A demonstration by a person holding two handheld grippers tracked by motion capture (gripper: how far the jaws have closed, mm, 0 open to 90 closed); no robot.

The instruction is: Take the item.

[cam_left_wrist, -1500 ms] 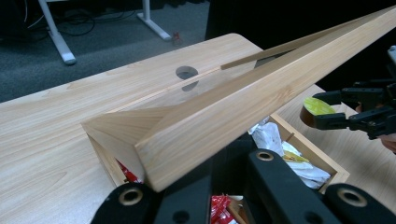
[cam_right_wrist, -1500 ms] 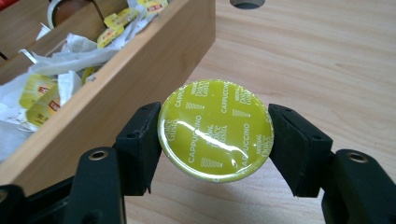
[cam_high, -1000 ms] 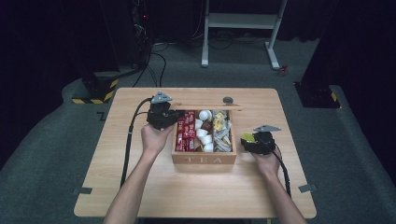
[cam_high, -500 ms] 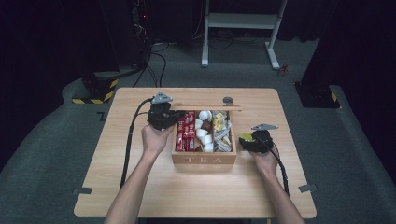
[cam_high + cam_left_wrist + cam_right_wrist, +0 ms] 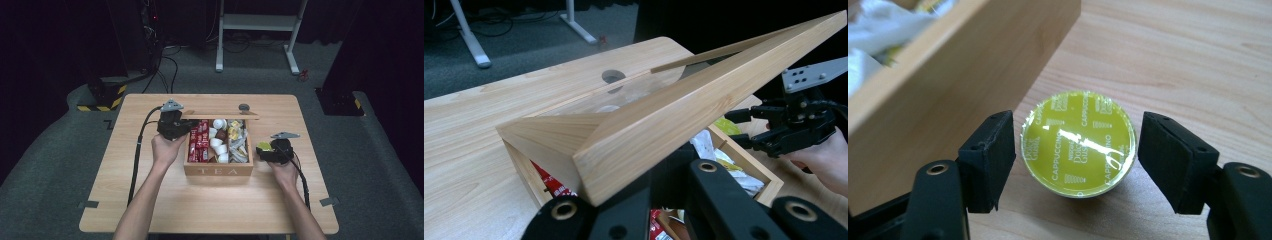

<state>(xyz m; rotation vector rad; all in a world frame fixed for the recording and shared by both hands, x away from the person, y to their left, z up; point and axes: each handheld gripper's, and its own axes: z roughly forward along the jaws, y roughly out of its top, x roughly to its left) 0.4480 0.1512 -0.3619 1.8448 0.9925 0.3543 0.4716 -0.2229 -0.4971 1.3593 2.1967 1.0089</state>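
Since the earlier frame, your right tool (image 5: 1075, 165) has been spreading its jaws, and the yellow-green cappuccino capsule (image 5: 1078, 142) now stands on the surface (image 5: 1198, 60) between the pads with a gap on each side, gripped by neither. In the high view that capsule (image 5: 264, 146) sits just beside the right wall of the wooden tea box (image 5: 218, 170), at about 3 o'clock from it, and both hands have held position. Your left tool (image 5: 172, 126), at roughly 9 o'clock from the box, is clamped on the corner of the raised hinged lid (image 5: 664, 107), holding it tilted open. Inside the box: red sachets (image 5: 198, 142) on the left, white capsules (image 5: 217, 137) in the middle, and yellow and pale packets (image 5: 237, 142) on the right.
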